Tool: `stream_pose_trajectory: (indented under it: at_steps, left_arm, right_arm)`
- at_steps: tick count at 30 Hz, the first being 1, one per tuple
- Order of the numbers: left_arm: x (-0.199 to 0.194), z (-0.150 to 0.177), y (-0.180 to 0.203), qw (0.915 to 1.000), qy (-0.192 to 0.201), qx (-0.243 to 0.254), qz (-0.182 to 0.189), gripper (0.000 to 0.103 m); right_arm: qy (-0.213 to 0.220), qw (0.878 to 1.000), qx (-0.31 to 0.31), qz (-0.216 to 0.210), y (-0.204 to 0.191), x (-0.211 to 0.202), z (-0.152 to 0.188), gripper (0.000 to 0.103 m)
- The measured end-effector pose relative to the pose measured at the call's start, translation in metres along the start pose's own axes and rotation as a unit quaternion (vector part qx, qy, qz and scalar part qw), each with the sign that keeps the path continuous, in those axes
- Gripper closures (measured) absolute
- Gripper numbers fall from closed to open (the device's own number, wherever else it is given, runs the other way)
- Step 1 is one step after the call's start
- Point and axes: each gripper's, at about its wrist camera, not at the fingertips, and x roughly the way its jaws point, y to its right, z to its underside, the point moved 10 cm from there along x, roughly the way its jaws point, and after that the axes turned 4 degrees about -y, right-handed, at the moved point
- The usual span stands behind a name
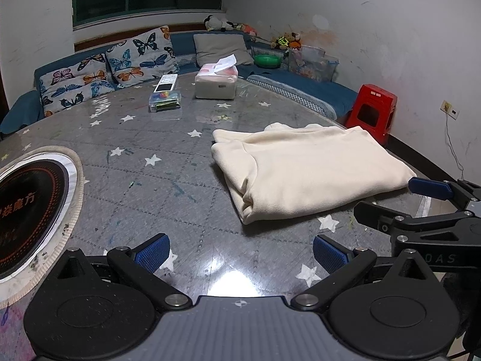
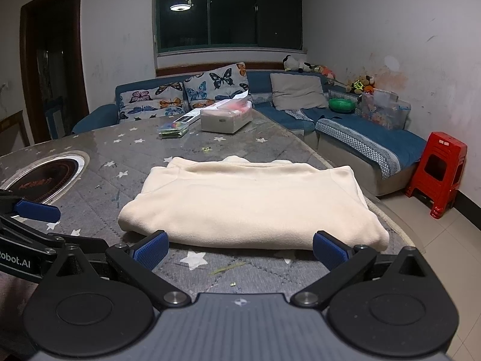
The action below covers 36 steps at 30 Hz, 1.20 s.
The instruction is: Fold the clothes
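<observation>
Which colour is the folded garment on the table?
Plain cream, no pattern; the folded fleece garment shows best in the right wrist view.

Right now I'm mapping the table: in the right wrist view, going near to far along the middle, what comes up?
right gripper → cream garment → tissue box → sofa → window

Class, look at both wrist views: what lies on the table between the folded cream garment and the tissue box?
Nothing stands there: only bare star-print tablecloth separates the cream garment from the tissue box, clearest in the right wrist view.
</observation>
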Motion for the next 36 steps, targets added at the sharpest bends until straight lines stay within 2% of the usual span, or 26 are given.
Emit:
stream_pose_trajectory:
  at_steps: [36]
  left_arm:
    - [0.028,-0.018,-0.003,0.9999,-0.015,0.003,-0.005,0.0]
  right_arm:
    - [-0.017,1.0,0.016,0.007,0.015,0.025,-0.004,0.0]
